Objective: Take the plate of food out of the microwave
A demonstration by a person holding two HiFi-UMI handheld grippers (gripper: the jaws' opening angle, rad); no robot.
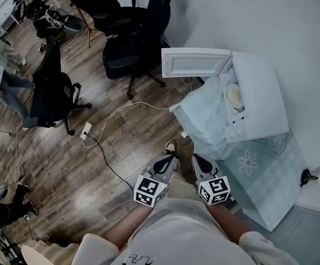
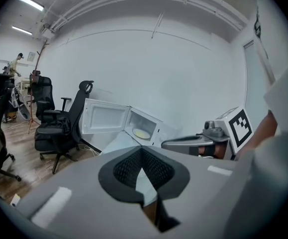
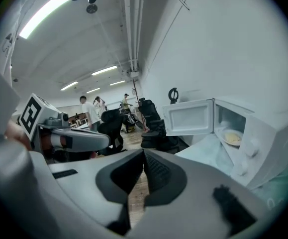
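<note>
Plate (image 1: 235,96) sits inside the open microwave (image 1: 259,93); left tongs (image 1: 169,159) and right tongs (image 1: 197,159) (both empty) are closed.

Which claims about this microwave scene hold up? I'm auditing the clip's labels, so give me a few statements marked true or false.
1. The door of the microwave stands open. True.
2. The plate of food sits on the floor. False: it is inside the microwave.
3. The right gripper is clamped on the plate. False: its jaws are together on nothing, well short of the microwave.
4. The left gripper has its jaws together and holds nothing. True.
5. The microwave rests on bare wood. False: it sits on a pale blue cloth with a flower print.
</note>
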